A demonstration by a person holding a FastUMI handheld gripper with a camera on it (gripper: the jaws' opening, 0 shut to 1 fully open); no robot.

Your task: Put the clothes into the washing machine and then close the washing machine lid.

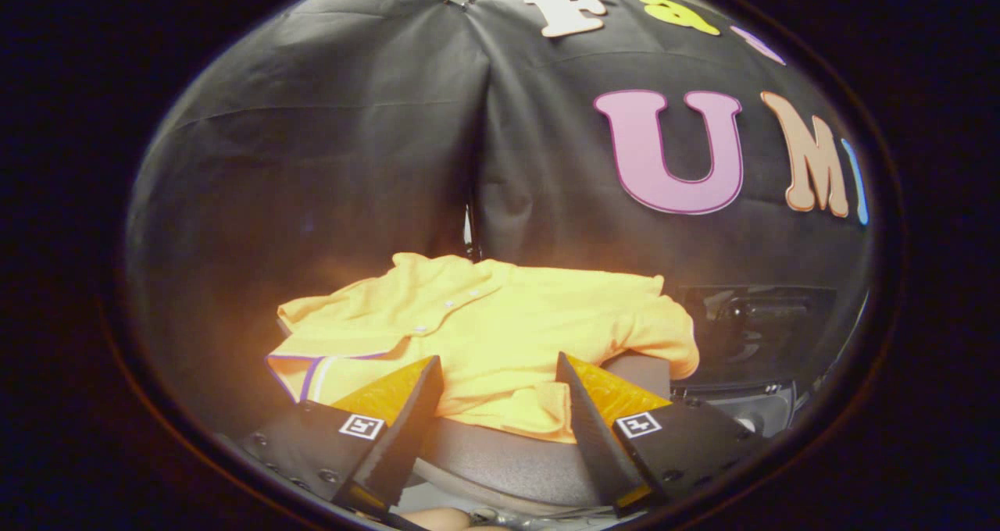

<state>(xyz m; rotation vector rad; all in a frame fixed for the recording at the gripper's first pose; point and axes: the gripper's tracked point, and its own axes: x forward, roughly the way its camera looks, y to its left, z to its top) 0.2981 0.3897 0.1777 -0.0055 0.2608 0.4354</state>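
Tool (500, 390): fingers stand well apart, nothing between them, hovering just short of the garment.
Grip advice: judging from the spread, the step in hand is the first pick-up; the tool would do well to come down over a raised fold near the shirt's front hem, so both fingers gather cloth rather than skid on the surface beneath.
Shirt (500, 328): yellow, with buttons and a striped sleeve edge, lying crumpled and spread on a grey rounded surface (508, 457); its near hem sits just ahead of and between the fingers.
Washing machine (750, 343): a dark opening and pale body lie beyond the shirt's right sleeve, to the right of the fingers; whether the lid is up cannot be told.
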